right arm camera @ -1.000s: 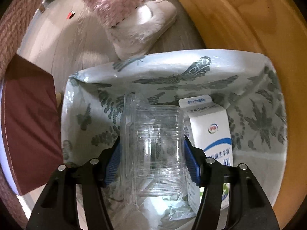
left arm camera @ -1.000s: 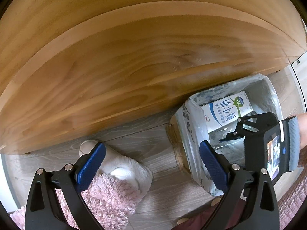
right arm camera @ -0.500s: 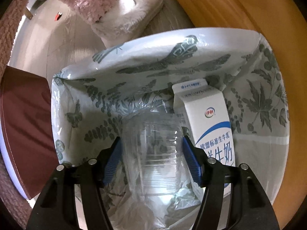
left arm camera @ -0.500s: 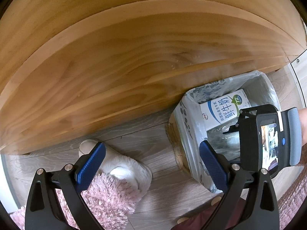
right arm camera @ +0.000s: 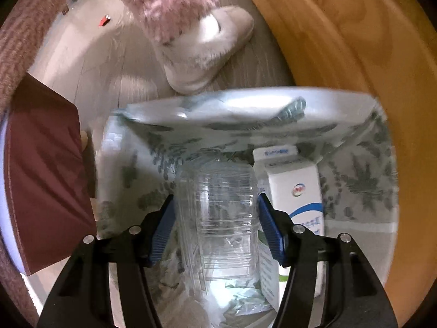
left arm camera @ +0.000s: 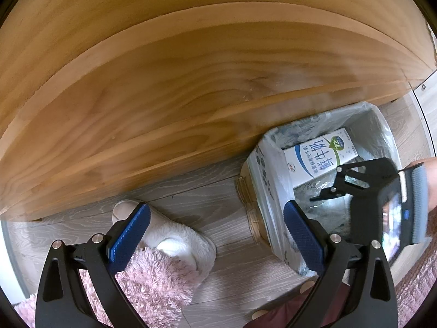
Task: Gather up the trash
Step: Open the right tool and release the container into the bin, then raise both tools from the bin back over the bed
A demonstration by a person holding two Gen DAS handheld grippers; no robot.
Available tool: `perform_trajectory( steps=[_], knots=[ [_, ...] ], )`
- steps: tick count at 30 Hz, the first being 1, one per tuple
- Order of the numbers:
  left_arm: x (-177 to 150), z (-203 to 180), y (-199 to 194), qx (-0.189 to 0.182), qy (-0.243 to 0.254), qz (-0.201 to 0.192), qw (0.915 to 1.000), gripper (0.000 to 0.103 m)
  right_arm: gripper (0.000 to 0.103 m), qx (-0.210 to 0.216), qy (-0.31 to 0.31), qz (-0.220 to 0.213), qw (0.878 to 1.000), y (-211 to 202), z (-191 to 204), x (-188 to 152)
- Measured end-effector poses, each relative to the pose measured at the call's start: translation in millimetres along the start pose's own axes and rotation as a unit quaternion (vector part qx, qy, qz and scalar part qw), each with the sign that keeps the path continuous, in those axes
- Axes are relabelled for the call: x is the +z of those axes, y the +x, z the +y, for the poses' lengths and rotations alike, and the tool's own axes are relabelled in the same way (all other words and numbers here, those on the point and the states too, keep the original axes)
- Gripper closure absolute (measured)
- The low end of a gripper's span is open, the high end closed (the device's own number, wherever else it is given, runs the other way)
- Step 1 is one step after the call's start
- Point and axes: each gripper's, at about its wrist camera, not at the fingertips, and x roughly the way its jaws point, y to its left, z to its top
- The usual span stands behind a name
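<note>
My right gripper (right arm camera: 215, 202) is shut on a clear plastic container (right arm camera: 218, 218), its blue pads pressing both sides. It hangs pointing down over the mouth of a trash bin lined with a leaf-print bag (right arm camera: 245, 106). A white and blue milk carton (right arm camera: 295, 188) stands inside the bin, just right of the container. In the left wrist view the same bin (left arm camera: 262, 158), the carton (left arm camera: 319, 155) and the right gripper (left arm camera: 327, 184) sit at the right. My left gripper (left arm camera: 217, 207) is open and holds nothing, above the floor left of the bin.
A wooden tabletop (left arm camera: 191, 82) overhangs the bin's far side. A fluffy pink and white slipper (left arm camera: 169, 235) rests on the grey plank floor beside the bin. A dark red cloth (right arm camera: 46, 191) lies at the bin's left, and a small red scrap (right arm camera: 104, 21) lies farther off.
The right gripper, still holding the container, dipped closer to the bin and then drew back a little; the bin now sits lower and blurred in its view. The left gripper has stayed put.
</note>
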Motion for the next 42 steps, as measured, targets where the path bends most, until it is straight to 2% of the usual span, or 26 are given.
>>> perform_trajectory(
  steps=[7,11,14,20,26,32,42],
  knots=[
    [4,2,2,-0.001,-0.003,0.002,1.0000,0.008,0.042,0.015,0.042,0.005,0.999,4,-11,5],
    [2,-1,1,-0.001,-0.001,0.002,1.0000,0.008,0.028,0.021,0.063,0.025,0.997,3,-18,5],
    [2,-3,-1,-0.002,0.001,0.000,1.0000,0.008,0.023,0.023,0.080,0.035,0.996,0,-22,3],
    [0,-6,-7,-0.003,0.004,-0.006,1.0000,0.008,0.018,0.014,0.118,0.032,0.992,-17,-27,3],
    [-3,-7,-19,-0.011,0.004,-0.018,0.9998,0.008,0.016,-0.013,0.156,0.020,0.987,-43,-32,-1],
    [-2,-9,-38,-0.020,0.005,-0.048,0.9986,0.008,0.012,-0.046,0.201,0.012,0.979,-67,-29,-7],
    [-6,-13,-74,-0.027,0.002,-0.109,0.9937,0.008,0.010,-0.090,0.260,-0.030,0.961,-114,-19,-14]
  ],
)
